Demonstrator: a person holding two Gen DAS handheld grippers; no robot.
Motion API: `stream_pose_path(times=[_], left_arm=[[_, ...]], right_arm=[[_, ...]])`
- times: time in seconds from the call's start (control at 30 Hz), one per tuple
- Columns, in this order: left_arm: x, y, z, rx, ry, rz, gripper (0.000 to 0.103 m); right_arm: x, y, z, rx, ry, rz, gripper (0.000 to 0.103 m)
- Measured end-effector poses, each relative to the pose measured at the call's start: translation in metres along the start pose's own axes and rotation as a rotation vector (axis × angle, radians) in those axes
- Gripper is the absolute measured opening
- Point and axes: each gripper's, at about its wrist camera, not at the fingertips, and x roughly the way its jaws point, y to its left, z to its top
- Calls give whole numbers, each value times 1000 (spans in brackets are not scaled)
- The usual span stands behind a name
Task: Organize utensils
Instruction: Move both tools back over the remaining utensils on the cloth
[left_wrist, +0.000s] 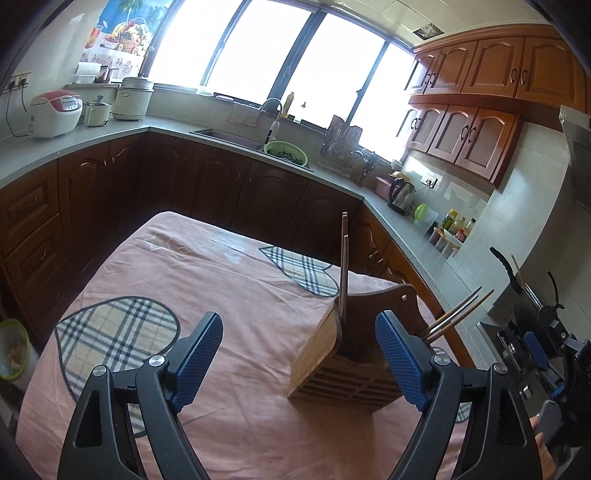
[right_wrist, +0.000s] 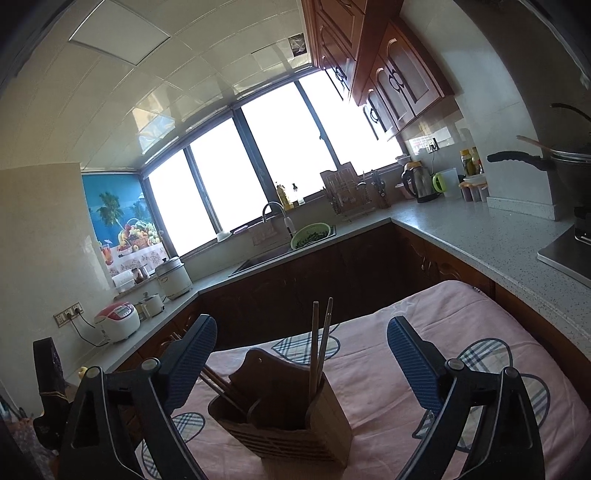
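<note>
**A:** Where do I stand with the chopsticks?

**B:** From my seat, both tools are empty. The left gripper (left_wrist: 299, 358) has its jaws spread wide, and so does the right gripper (right_wrist: 301, 363). The wooden holder (left_wrist: 343, 358) sits on the pink cloth (left_wrist: 207, 273) covering the surface, straight ahead of both. One pair of chopsticks (left_wrist: 344, 266) stands nearly upright in it; another pair (left_wrist: 458, 308) leans out sideways.

**A:** How would you expect them to handle?

**B:** Light, stiff and thin, I'd guess, and smooth enough to roll or slip between the pads. I'd pinch a pair together on the shaft above the rim. The holder looks light too, so a sideways tug could tip it.

**A:** Do the two cameras differ?

**B:** Yes. The right wrist view looks into the holder's top and shows its separate compartments (right_wrist: 258, 402), with the leaning pair in a different one from the upright pair. The left wrist view shows the slatted side and the right gripper off at the edge.
</note>
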Motion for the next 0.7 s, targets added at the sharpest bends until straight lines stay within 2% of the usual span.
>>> stream_pose_path(times=[0.33, 0.7], left_arm=[[-55, 2, -43, 15, 86, 26, 86], [-92, -10, -65, 43, 137, 33, 86]], right_arm=[[-41, -2, -34, 28, 75, -6, 95], [-88, -11, -60, 43, 127, -38, 95]])
